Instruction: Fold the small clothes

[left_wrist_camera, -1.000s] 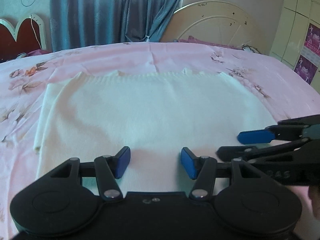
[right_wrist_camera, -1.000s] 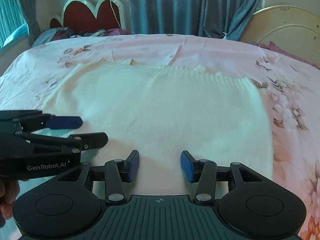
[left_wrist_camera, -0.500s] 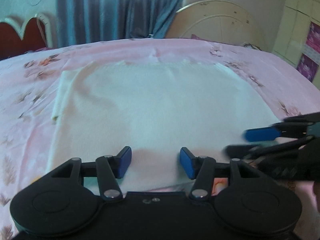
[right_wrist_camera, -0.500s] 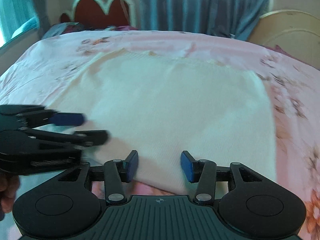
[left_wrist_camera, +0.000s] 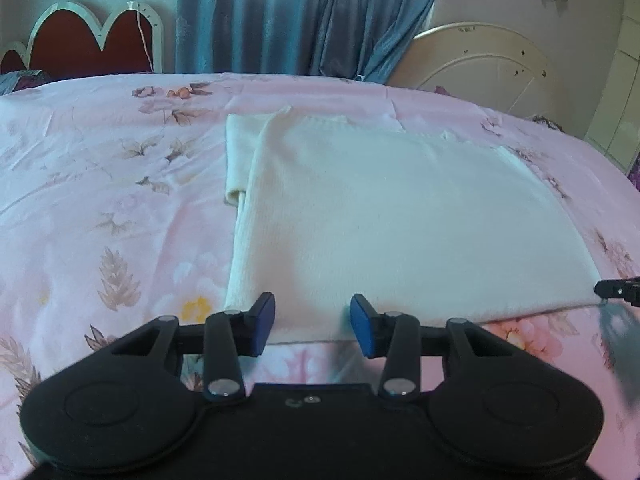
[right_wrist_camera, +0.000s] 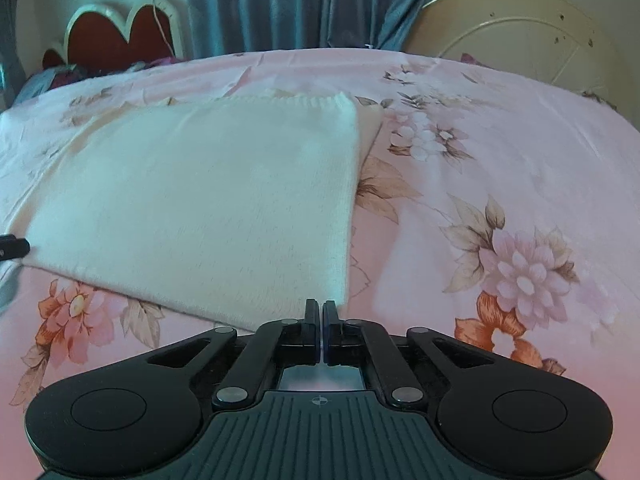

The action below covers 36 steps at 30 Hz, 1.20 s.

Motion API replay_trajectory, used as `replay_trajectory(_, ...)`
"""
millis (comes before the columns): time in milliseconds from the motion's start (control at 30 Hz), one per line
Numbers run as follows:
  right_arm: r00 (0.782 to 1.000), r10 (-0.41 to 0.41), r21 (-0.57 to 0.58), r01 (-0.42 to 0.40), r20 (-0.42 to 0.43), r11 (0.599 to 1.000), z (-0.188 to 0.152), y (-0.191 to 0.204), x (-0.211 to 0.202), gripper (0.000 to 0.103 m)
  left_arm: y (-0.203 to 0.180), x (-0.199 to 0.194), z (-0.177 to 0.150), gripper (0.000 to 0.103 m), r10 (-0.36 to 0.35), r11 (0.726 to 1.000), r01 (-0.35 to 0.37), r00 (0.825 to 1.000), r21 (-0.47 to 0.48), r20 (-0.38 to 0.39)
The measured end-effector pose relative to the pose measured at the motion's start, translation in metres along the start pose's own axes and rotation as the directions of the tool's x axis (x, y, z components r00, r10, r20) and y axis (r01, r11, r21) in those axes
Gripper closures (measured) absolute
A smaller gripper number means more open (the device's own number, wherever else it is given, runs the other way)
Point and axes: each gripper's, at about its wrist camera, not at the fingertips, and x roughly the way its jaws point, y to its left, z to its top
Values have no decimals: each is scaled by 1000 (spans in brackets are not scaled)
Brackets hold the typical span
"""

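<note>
A cream knit garment [left_wrist_camera: 392, 220] lies folded flat on the pink flowered bedsheet [left_wrist_camera: 100, 200]; it also shows in the right wrist view [right_wrist_camera: 208, 200]. A folded sleeve [left_wrist_camera: 236, 160] sticks out at its far left. My left gripper [left_wrist_camera: 313, 318] is open and empty, its blue pads at the garment's near edge. My right gripper [right_wrist_camera: 321, 312] is shut with nothing between its fingers, just in front of the garment's near right corner. The right gripper's tip [left_wrist_camera: 618, 290] shows at the right edge of the left wrist view.
A red and white headboard [left_wrist_camera: 84, 40] stands at the far left. Blue curtains [left_wrist_camera: 304, 16] hang behind the bed. A round cream board [left_wrist_camera: 492, 68] leans at the far right. The sheet [right_wrist_camera: 500, 200] spreads to the right of the garment.
Both grippers have pulled back toward me and apart, off the garment. The right gripper has closed. The left gripper stays open.
</note>
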Motion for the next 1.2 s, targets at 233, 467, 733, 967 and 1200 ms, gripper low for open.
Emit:
replay_trajectory(233, 1000, -20, -7, 20, -17, 1000, -4, 11, 11, 103, 4, 4, -5, 60, 20, 999, -21, 1000, -39, -9)
replay_trajectory(467, 1000, -16, -19, 16, 11, 1000, -12, 5, 9, 103, 6, 3, -8, 58, 30, 998, -31, 1000, -47, -9)
replay_trajectory(733, 1000, -19, -57, 19, -4, 998, -10, 6, 10, 103, 10, -5, -4, 53, 55, 996, -55, 998, -68, -11)
replay_trajectory(967, 994, 79, 38, -82, 75, 996, -9, 0, -27, 102, 37, -47, -22, 47, 30, 957, -9, 997, -290, 69)
replay_trajectory(1200, 983, 163, 142, -174, 85, 975, 4, 18, -21, 101, 48, -17, -40, 55, -127, 782, 163, 987, -601, 101)
